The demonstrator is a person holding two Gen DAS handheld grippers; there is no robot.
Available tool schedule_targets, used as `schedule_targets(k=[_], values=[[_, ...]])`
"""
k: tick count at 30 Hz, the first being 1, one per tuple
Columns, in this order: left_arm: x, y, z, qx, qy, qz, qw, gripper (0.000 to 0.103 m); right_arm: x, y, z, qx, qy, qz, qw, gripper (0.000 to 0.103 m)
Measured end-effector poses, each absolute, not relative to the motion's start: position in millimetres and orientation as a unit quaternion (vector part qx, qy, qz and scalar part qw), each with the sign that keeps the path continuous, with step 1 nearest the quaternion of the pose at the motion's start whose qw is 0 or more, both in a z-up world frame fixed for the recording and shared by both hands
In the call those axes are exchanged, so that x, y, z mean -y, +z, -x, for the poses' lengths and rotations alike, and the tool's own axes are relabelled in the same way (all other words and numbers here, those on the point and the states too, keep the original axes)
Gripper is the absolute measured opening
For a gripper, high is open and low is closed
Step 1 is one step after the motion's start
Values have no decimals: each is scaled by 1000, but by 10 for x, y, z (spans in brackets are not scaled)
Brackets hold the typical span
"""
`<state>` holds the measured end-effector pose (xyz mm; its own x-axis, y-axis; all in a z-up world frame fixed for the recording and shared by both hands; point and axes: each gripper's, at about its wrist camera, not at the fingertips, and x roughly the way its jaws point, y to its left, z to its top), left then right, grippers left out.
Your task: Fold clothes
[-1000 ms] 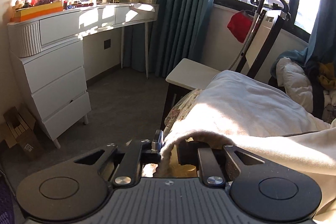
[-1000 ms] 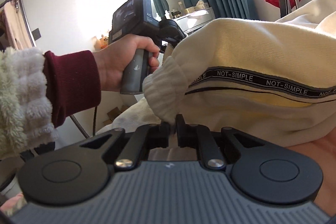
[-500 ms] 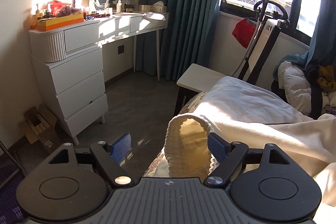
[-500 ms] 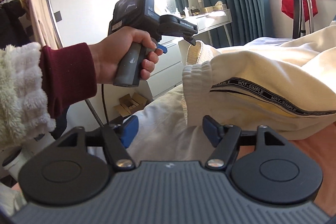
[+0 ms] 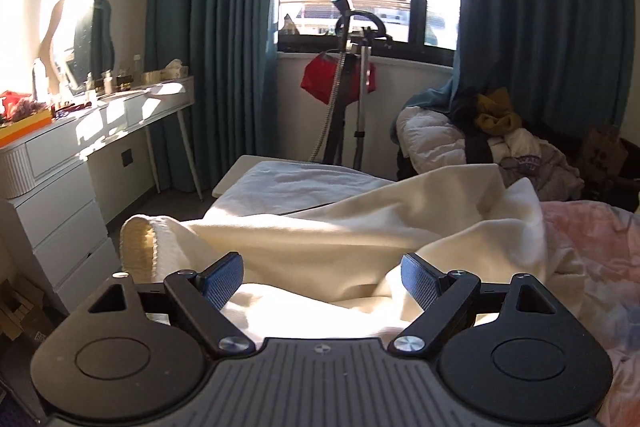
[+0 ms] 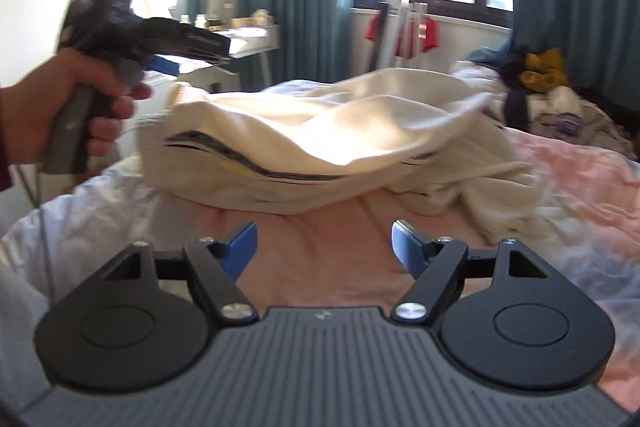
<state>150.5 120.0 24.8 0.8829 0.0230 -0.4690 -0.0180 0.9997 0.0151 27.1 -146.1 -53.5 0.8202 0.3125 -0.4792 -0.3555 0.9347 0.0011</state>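
Note:
A cream sweatshirt (image 6: pixel 320 131) with a black striped band lies crumpled on the pink bed cover (image 6: pixel 560 187). In the left wrist view the sweatshirt (image 5: pixel 340 239) lies right in front, its ribbed cuff (image 5: pixel 138 239) at the left. My left gripper (image 5: pixel 322 277) is open and empty just above the cloth. It also shows in the right wrist view (image 6: pixel 192 43), held by a hand at the left of the garment. My right gripper (image 6: pixel 324 247) is open and empty, over the bed cover short of the sweatshirt.
A white dressing table (image 5: pixel 100 131) with a mirror and bottles stands at the left. A garment steamer (image 5: pixel 352 87) with red cloth stands by the window. A pile of clothes (image 5: pixel 492 135) lies at the back right. Teal curtains (image 5: pixel 216 27) hang behind.
Both grippers were shut on the sweatshirt's cuff end one second ago. Both opened, let it go and drew back. The sweatshirt now lies on the bed.

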Motion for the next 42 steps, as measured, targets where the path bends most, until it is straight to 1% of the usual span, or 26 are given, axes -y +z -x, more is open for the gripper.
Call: schedule_targets(k=[3,8,13,18,21,22,23,24,25,26,27,28,29,31,32,35,38,42], values=[[-616,160,-1610,-242,-33,-33,969,88,1962,-609,-395,-261,106,-2,960,76],[172,-56,-2016,-265,-73,-49,960,87,2442,-698,-490,-252,51,-60,965,76],[700,-295,-2583,-277,-86,-66,955,87,2702,-770,-637,-239,33,-92,966,76],[1122,-531,-3169,-277,-90,-79,953,86,2919,-961,-846,-252,25,-140,957,76],[1337,-670,-3440,-280,-85,-105,950,78,2945,-1090,-1053,-260,30,-153,953,76],[1390,-721,-3519,-282,-79,-113,949,73,2955,-1132,-1113,-263,32,-156,952,76],[1443,-772,-3599,-284,-72,-122,948,65,2965,-1175,-1173,-266,33,-159,950,76],[1462,-818,-3673,-291,-63,-124,947,61,2978,-1219,-1226,-269,35,-162,949,76],[1465,-862,-3745,-300,-53,-123,944,44,3002,-1264,-1255,-271,36,-168,947,76],[1452,-888,-3792,-306,-47,-119,943,32,3028,-1307,-1285,-276,37,-173,945,76],[1426,-895,-3809,-308,-47,-112,944,27,3053,-1346,-1313,-281,38,-179,942,76],[1384,-883,-3791,-306,-46,-107,945,18,3077,-1371,-1328,-284,37,-187,940,76],[1356,-859,-3760,-304,-47,-103,946,12,3109,-1394,-1341,-285,37,-198,937,76],[1319,-760,-3635,-297,-54,-97,948,6,3157,-1402,-1346,-281,37,-212,935,76],[1304,-693,-3545,-291,-59,-95,950,5,3165,-1389,-1327,-275,36,-214,937,76],[1242,-441,-3150,-273,-87,-91,954,4,3185,-1334,-1259,-261,33,-209,942,76],[1205,-221,-2652,-260,-120,-114,951,4,3228,-1251,-1163,-248,28,-211,945,76],[1063,-74,-1974,-259,-155,-110,947,4,3316,-1117,-994,-227,26,-228,947,76]])
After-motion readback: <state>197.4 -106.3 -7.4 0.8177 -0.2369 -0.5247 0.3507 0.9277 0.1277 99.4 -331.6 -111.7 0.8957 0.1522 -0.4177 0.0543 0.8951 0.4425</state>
